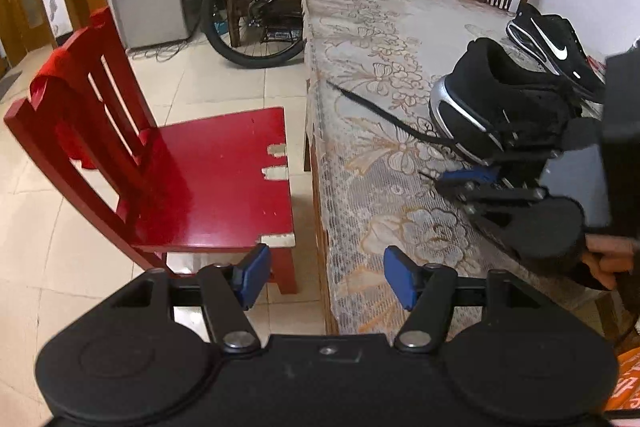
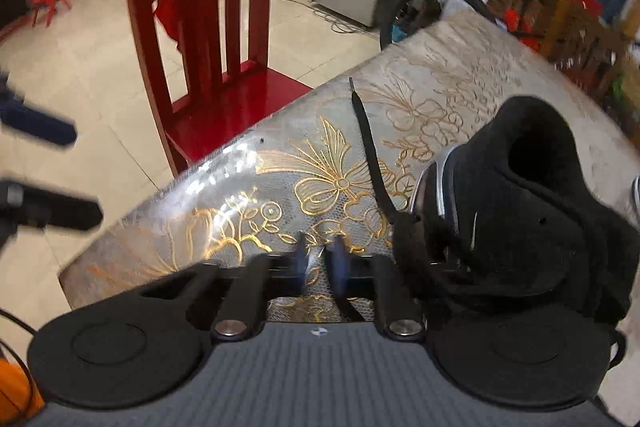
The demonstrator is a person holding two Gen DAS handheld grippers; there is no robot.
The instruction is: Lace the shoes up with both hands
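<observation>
A big table [image 1: 360,39] with a flowery cloth fills the right side, and a red chair [image 1: 188,179] stands beside it. On the table sits a black shoe [image 2: 520,211]. Its black lace [image 2: 370,151] lies flat across the cloth, out toward the table's edge. The right gripper [image 2: 320,263] is low over the cloth, just left of the shoe, its jaws almost together. Whether they pinch the lace is unclear. The left gripper [image 1: 324,275] hangs by the table's edge, jaws apart and empty, away from the shoe.
</observation>
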